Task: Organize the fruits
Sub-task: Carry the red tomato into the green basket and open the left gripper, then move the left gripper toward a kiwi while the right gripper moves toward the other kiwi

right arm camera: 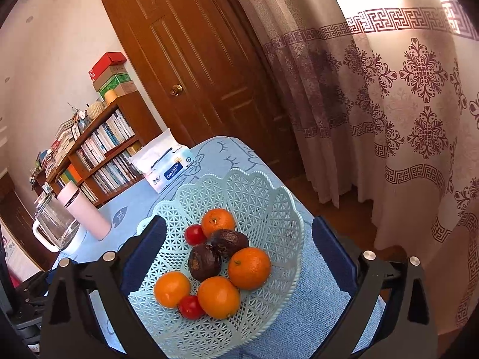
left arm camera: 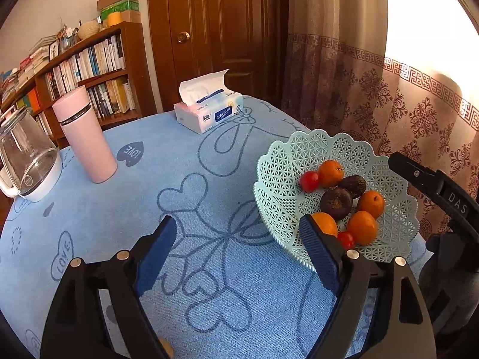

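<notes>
A: Where did the fruit sit?
B: In the pale-green lattice plastic basket point(right arm camera: 263, 197) on the blue heart-patterned tablecloth point(left arm camera: 179, 197); four round oranges point(right arm camera: 249, 267), two red tomatoes point(right arm camera: 195, 234), two dark wrinkled fruits point(right arm camera: 205, 261).
A: And the tongs?
B: The left gripper point(left arm camera: 239, 239) gaped over bare cloth, gripping nothing; the right gripper point(right arm camera: 239, 239) spread wide around the basket, empty.

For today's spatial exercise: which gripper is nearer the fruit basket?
Right. The right gripper frames the basket, open; the left gripper sits beside it over cloth.
</notes>
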### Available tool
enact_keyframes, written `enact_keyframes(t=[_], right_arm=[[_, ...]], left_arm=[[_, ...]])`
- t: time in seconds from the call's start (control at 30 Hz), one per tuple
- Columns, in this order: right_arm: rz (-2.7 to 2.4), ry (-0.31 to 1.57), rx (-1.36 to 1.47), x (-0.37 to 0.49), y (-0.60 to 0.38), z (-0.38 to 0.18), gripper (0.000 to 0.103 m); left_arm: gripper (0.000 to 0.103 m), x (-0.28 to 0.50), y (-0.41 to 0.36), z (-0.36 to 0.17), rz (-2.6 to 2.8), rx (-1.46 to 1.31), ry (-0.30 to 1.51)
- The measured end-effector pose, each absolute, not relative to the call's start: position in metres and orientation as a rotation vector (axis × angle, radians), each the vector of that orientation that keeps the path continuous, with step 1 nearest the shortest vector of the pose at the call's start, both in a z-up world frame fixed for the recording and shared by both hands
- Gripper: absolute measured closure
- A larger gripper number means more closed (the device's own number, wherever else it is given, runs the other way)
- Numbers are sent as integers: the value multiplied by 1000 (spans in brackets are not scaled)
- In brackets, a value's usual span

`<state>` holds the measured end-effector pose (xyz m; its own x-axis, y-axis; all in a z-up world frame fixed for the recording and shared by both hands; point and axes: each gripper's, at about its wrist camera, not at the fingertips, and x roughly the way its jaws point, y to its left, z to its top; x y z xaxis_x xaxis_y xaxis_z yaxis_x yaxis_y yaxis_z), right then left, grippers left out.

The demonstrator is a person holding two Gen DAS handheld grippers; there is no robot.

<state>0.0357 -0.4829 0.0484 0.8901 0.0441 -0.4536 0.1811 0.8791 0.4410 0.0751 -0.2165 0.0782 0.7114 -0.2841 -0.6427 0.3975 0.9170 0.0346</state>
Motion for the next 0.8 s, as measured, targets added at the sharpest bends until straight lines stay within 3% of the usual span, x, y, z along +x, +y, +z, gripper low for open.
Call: enact_keyframes(t=[0.8], right_arm=[[-166,432,502,29,-494,50,4]], left_arm=[[20,56,-124,109,-206,93,618]])
